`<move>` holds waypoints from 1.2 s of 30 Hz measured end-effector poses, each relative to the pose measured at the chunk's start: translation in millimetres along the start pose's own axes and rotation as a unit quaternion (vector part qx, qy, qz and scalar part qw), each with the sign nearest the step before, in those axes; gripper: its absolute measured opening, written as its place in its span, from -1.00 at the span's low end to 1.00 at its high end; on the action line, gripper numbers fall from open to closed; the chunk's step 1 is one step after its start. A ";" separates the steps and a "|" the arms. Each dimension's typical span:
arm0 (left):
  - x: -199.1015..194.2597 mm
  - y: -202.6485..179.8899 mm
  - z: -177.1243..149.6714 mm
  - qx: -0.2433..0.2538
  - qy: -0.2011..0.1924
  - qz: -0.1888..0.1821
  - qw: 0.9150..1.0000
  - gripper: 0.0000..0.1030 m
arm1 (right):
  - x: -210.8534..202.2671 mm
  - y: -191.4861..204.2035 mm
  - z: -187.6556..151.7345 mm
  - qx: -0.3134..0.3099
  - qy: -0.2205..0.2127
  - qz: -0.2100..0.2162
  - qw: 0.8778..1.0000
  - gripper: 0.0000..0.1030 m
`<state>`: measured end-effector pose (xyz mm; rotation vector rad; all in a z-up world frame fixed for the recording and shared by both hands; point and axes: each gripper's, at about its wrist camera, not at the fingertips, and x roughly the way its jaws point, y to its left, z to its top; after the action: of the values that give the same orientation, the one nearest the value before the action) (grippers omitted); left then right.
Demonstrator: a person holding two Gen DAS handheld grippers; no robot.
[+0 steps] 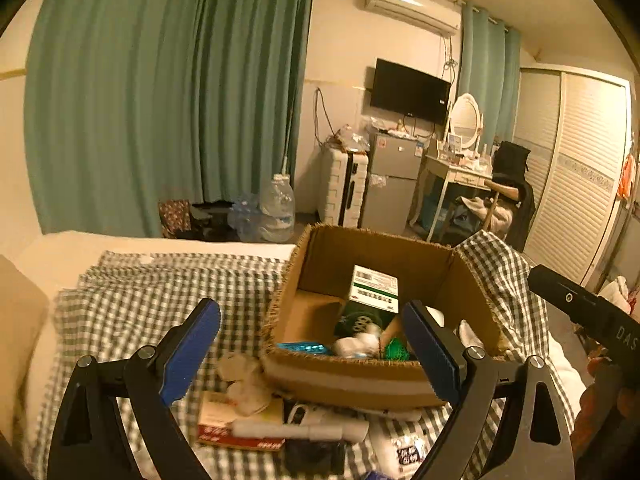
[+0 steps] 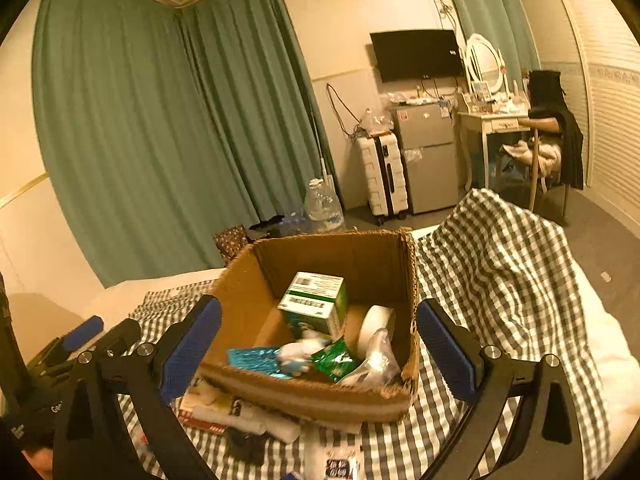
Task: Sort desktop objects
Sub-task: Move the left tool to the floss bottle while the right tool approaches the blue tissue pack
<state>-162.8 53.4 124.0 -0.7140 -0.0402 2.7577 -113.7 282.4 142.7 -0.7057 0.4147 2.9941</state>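
Note:
An open cardboard box [image 1: 404, 256] [image 2: 248, 280] stands on a checked cloth. Inside lie a green-and-white carton [image 1: 374, 288] [image 2: 318, 302], a blue foil pack [image 2: 254, 360], a green sachet [image 2: 334, 358], a white tape roll [image 2: 374, 326] and clear-wrapped white items [image 2: 374, 364]. Loose things lie in front of the box: a red-edged booklet [image 1: 224, 426], white tubes [image 1: 300, 430] and a small printed packet [image 1: 408, 454] [image 2: 340, 466]. My left gripper [image 1: 316, 354] hangs open above the box's near edge, nothing between its blue pads [image 1: 192, 352]. My right gripper [image 2: 318, 354] is open over the box too, empty.
The checked cloth [image 1: 168, 292] [image 2: 504, 264] covers a bed and bunches up to the right of the box. A pillow [image 1: 16, 320] lies at far left. The other gripper's black body [image 1: 580, 308] [image 2: 80, 340] shows at each view's edge. Beyond are curtains, water bottles, a fridge.

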 end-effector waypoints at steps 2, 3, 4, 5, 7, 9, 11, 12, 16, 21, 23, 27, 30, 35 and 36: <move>-20.5 4.2 -1.6 0.002 -0.003 0.001 1.000 0.84 | -15.4 11.8 -3.2 -0.018 0.000 0.002 1.000 0.90; -31.9 7.2 -3.7 0.002 -0.008 0.002 1.000 0.85 | -22.4 16.7 -5.6 -0.026 -0.001 0.000 1.000 0.90; -43.2 10.6 -6.9 0.002 -0.014 0.002 1.000 0.87 | -31.3 20.9 -8.9 -0.035 -0.004 -0.003 0.999 0.90; -50.1 13.9 -8.9 0.002 -0.016 0.003 1.000 0.90 | -36.6 23.6 -11.7 -0.039 -0.004 -0.003 0.999 0.90; -65.7 21.5 -16.6 0.001 -0.013 0.008 1.000 0.90 | -46.1 26.0 -16.5 -0.041 -0.001 0.002 0.999 0.90; -75.3 24.6 -22.7 -0.001 -0.011 0.010 1.000 0.90 | -55.4 30.6 -25.0 -0.042 0.004 0.007 0.999 0.90; -85.4 29.1 -31.5 -0.005 -0.012 0.017 1.000 0.90 | -60.9 34.7 -33.7 -0.048 0.011 0.009 0.999 0.90; -90.5 31.0 -36.8 -0.009 -0.014 0.021 1.000 0.90 | -61.9 37.3 -37.2 -0.051 0.014 0.009 0.999 0.90; -99.5 43.5 -64.5 -0.023 -0.013 0.043 0.999 0.90 | -56.8 45.3 -60.8 -0.044 0.034 0.021 0.998 0.90; -84.0 59.7 -106.4 -0.044 0.017 0.070 0.996 0.93 | -34.7 55.7 -100.7 -0.038 0.069 0.027 0.997 0.90; -72.1 66.2 -122.9 -0.055 0.037 0.080 0.995 0.93 | -21.8 60.6 -121.0 -0.043 0.090 0.025 0.995 0.90; -50.3 74.9 -151.8 -0.061 0.064 0.090 0.992 0.93 | 0.0 62.4 -155.4 -0.044 0.123 0.021 0.991 0.90; -35.0 84.4 -167.7 -0.078 0.084 0.091 0.989 0.93 | 21.3 60.2 -176.3 -0.046 0.158 0.014 0.986 0.90; -12.6 103.4 -181.6 -0.098 0.103 0.096 0.985 0.93 | 46.3 56.5 -195.4 -0.045 0.192 0.007 0.980 0.90; -7.9 107.5 -183.6 -0.104 0.108 0.098 0.984 0.93 | 50.6 55.9 -199.1 -0.045 0.198 0.007 0.979 0.90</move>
<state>-97.5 -60.0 -43.9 -1.1236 -0.2269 2.8697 -78.2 174.2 -37.3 -1.3210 0.2955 2.8895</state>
